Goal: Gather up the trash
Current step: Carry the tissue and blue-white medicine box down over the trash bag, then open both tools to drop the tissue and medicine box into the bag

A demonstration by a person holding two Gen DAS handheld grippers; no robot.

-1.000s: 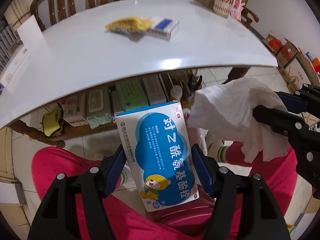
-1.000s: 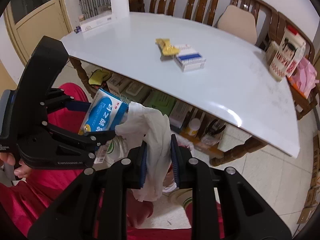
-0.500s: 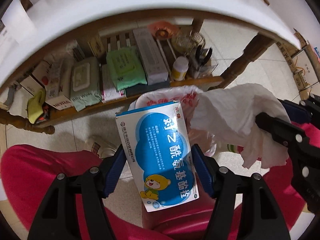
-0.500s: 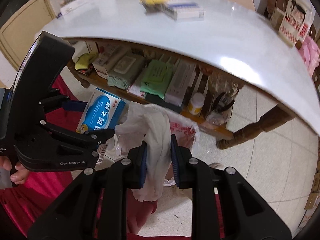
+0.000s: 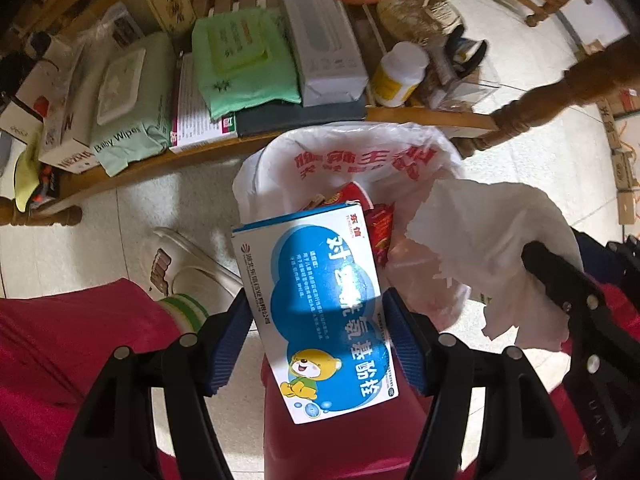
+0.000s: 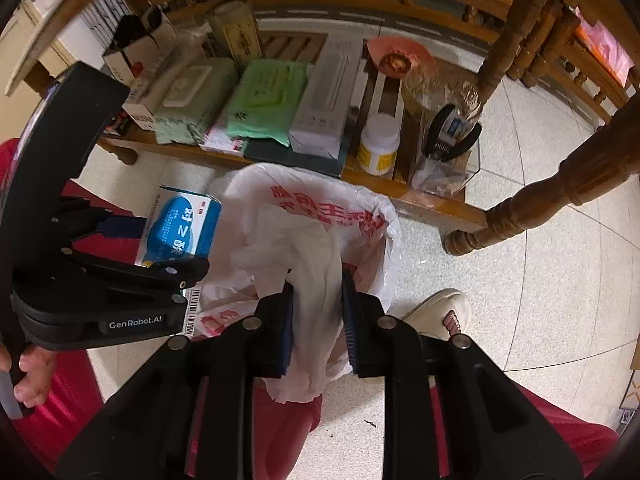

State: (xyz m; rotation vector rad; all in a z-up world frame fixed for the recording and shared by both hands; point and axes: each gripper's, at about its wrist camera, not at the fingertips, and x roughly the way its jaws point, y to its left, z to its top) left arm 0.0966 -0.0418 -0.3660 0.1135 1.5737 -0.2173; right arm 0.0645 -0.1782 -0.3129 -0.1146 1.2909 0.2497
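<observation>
My left gripper [image 5: 316,320] is shut on a blue and white medicine box [image 5: 320,304] with a cartoon bear and holds it over a white plastic trash bag [image 5: 360,152] with red print, on the floor. My right gripper [image 6: 316,304] is shut on a crumpled white tissue [image 6: 304,264], also above the bag [image 6: 360,208]. The tissue shows at the right of the left wrist view [image 5: 492,248]; the box and left gripper show at the left of the right wrist view [image 6: 180,228]. Red wrappers [image 5: 376,224] lie inside the bag.
Behind the bag is a low wooden shelf [image 6: 400,196] holding wipe packs [image 5: 240,64], boxes [image 5: 320,36] and a white pill bottle [image 6: 378,144]. A turned table leg [image 6: 540,208] stands at right. Red-trousered legs and a white slipper [image 6: 440,312] are close by on the tiled floor.
Both grippers tilted down from the tabletop to under the table and moved over the trash bag, still holding the box and the tissue.
</observation>
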